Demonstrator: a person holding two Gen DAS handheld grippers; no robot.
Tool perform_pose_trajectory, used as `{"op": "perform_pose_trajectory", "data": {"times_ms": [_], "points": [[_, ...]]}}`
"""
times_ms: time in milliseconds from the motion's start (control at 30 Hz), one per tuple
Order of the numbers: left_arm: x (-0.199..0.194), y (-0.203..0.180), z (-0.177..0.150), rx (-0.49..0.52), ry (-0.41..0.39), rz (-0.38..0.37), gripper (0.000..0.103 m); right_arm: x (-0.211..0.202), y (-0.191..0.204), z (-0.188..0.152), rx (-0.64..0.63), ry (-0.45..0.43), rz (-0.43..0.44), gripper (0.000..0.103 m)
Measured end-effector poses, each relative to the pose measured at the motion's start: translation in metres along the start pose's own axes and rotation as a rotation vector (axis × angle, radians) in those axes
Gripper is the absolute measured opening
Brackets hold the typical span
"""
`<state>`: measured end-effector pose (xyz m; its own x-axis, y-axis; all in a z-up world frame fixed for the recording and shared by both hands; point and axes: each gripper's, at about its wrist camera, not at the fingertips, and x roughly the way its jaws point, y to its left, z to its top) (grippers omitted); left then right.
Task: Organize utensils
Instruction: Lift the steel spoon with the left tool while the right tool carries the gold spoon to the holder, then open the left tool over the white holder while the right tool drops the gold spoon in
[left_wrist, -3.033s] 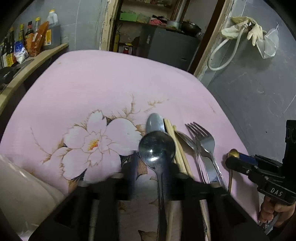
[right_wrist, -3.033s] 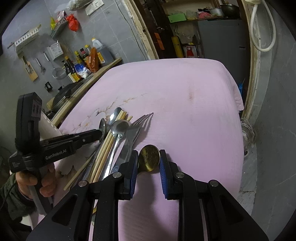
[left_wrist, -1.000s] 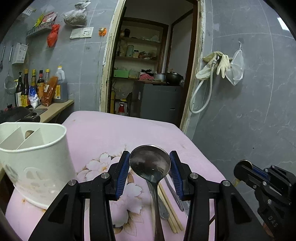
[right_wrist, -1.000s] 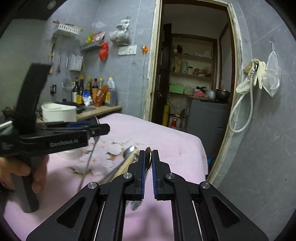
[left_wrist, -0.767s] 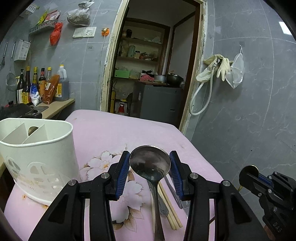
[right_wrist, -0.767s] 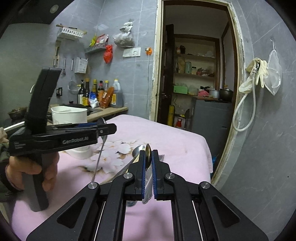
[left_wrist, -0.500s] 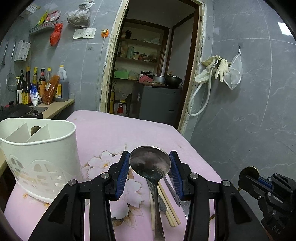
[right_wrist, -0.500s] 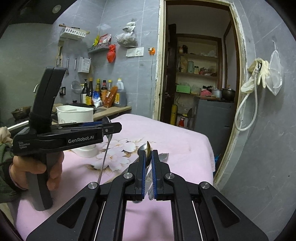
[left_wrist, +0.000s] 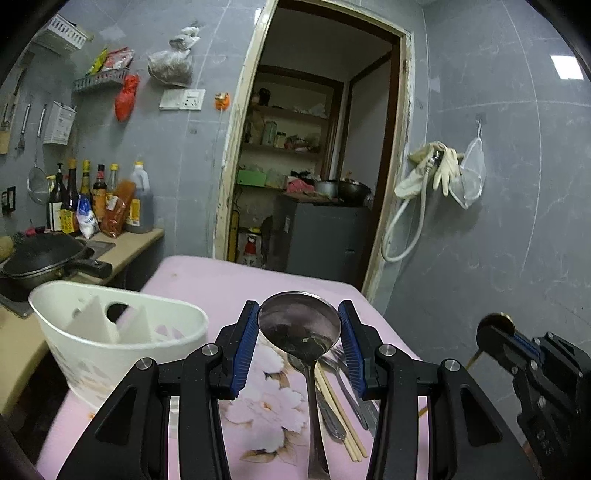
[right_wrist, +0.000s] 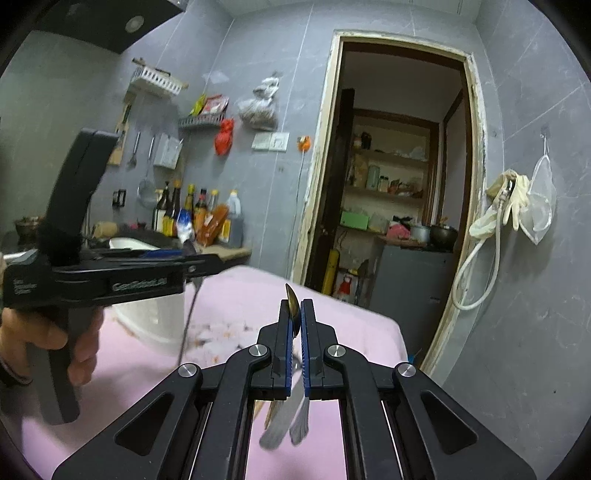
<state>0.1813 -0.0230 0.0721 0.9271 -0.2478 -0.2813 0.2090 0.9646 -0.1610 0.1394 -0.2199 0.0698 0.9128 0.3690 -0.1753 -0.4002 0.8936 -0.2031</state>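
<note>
Both tongs are up off the worktop (left_wrist: 221, 280), each with a spoon. The left tongs (left_wrist: 298, 332) are clamped across the bowl of a big steel spoon (left_wrist: 299, 325), blue pads on either side of it, handle hanging down toward the camera. The right tongs (right_wrist: 295, 317) are squeezed nearly flat on a small gold spoon (right_wrist: 291, 297), held edge-on so only a thin sliver pokes up above the pads. From the left view you can see that gold bowl (left_wrist: 496, 320) at the tip of the right tongs.

The white utensil holder (left_wrist: 110, 332) with dividers sits on the pink flowered cloth (left_wrist: 258, 398), just left of the left tongs. The rest of the cutlery, chopsticks (left_wrist: 340, 410) and a fork (left_wrist: 341, 360) included, lies bunched together on the cloth below the steel spoon.
</note>
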Motion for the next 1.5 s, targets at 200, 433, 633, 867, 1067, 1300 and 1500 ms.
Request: {"op": "perform_pose_trajectory", "data": {"times_ms": [200,433,633,867,1067,1300,1500], "points": [[-0.022,0.017,0.027,0.016,-0.058,0.023,0.038,0.013,0.006,0.033,-0.005,-0.077,0.008,0.002],[-0.049,0.053,0.059,0.017,-0.13,0.075,0.038,0.034,0.024,0.075,-0.009,-0.166,0.063,0.002],[-0.069,0.099,0.089,-0.001,-0.196,0.149,0.038,0.062,0.047,0.112,-0.005,-0.222,0.143,0.002],[-0.068,0.157,0.098,-0.054,-0.236,0.253,0.038,0.096,0.073,0.126,0.033,-0.191,0.249,0.002],[-0.047,0.186,0.085,-0.076,-0.231,0.3,0.038,0.118,0.093,0.113,0.028,-0.107,0.3,0.002],[-0.02,0.192,0.057,-0.067,-0.219,0.329,0.038,0.143,0.111,0.085,0.004,-0.014,0.307,0.002],[-0.005,0.189,0.035,-0.05,-0.191,0.331,0.038,0.158,0.118,0.06,-0.006,0.05,0.314,0.002]]}}
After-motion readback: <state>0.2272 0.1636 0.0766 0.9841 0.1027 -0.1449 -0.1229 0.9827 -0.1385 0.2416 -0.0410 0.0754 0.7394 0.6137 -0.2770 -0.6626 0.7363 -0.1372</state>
